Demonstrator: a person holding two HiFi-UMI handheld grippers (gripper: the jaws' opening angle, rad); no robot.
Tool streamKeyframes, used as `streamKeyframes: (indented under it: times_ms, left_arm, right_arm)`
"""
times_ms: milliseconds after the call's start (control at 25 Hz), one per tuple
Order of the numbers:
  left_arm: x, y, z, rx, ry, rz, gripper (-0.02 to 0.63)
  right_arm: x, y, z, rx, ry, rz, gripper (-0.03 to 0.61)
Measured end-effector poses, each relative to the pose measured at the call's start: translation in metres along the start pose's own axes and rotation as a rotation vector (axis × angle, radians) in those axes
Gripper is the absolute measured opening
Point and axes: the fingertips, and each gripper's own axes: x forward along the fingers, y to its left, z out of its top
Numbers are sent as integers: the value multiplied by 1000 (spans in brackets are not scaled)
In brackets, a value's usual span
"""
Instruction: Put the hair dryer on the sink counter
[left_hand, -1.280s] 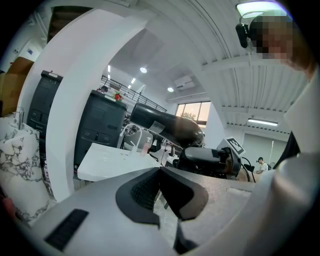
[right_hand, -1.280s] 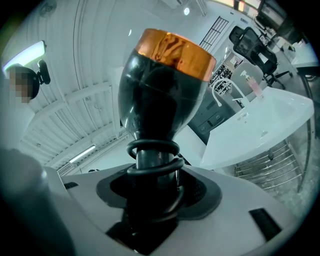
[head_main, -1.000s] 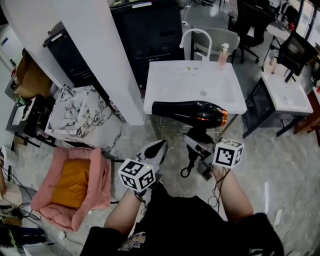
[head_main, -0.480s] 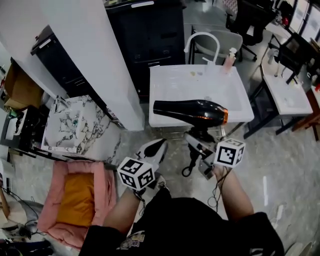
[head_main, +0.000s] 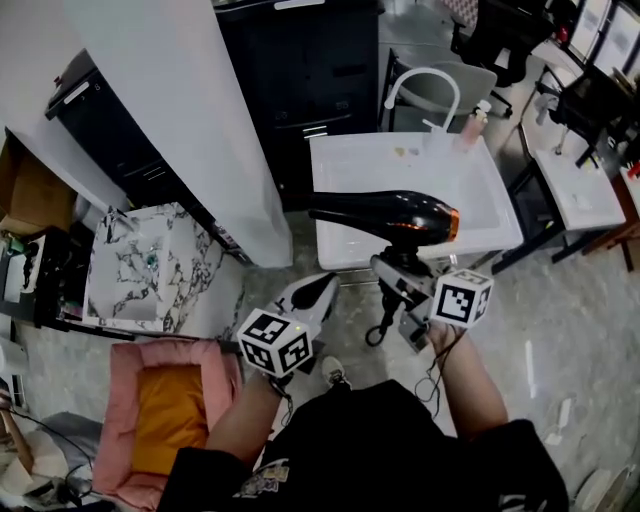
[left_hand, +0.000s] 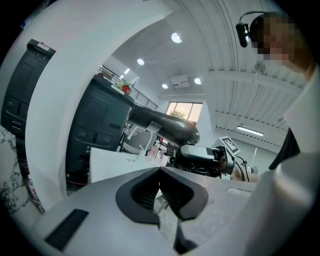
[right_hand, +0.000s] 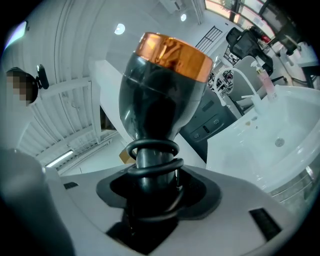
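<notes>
The black hair dryer (head_main: 385, 215) with a copper ring at its back end hangs level over the front part of the white sink counter (head_main: 335, 165). My right gripper (head_main: 400, 272) is shut on its handle, which has the cord wound round it (right_hand: 152, 160). In the right gripper view the dryer's body (right_hand: 165, 90) rises straight ahead with the sink basin (right_hand: 270, 145) to its right. My left gripper (head_main: 310, 295) is held lower left of the dryer, shut and empty. From the left gripper view (left_hand: 161, 186) the dryer (left_hand: 165, 122) shows ahead.
A curved white faucet (head_main: 425, 85) and a pink soap bottle (head_main: 473, 125) stand at the sink's back. A white pillar (head_main: 190, 120) and black cabinet (head_main: 310, 70) are to the left. A marble-top table (head_main: 150, 265), pink pet bed (head_main: 165, 415) and second white counter (head_main: 580, 190) surround.
The person has stepped closer to the sink. The dryer, still in the right gripper, has gone from the counter's front edge to over its front part. The left gripper has kept alongside.
</notes>
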Motion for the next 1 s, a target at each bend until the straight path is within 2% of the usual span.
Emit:
streamKeyframes:
  times_ms: [160,280,440,600,1000]
  left_arm:
    - [-5,20,11,3,0,-22,3]
    - [-8,32,19,-5,-10,-29,3]
    - [-10,43,24,3,-14,-36,3]
    - [-7,49,31,11,-21,-34,3]
    - [35,66,43,13,-19,-4,3]
  right_arm:
    - [24,4,6,-12,-6,-18,235]
    - [32,-6,3,24,0,-72,235]
    - [51,4,12,-26,-9,-34,235]
    - [60,1,21,-29,-16,-26,235]
    - [73,-42,49,-18,-5,-9,235]
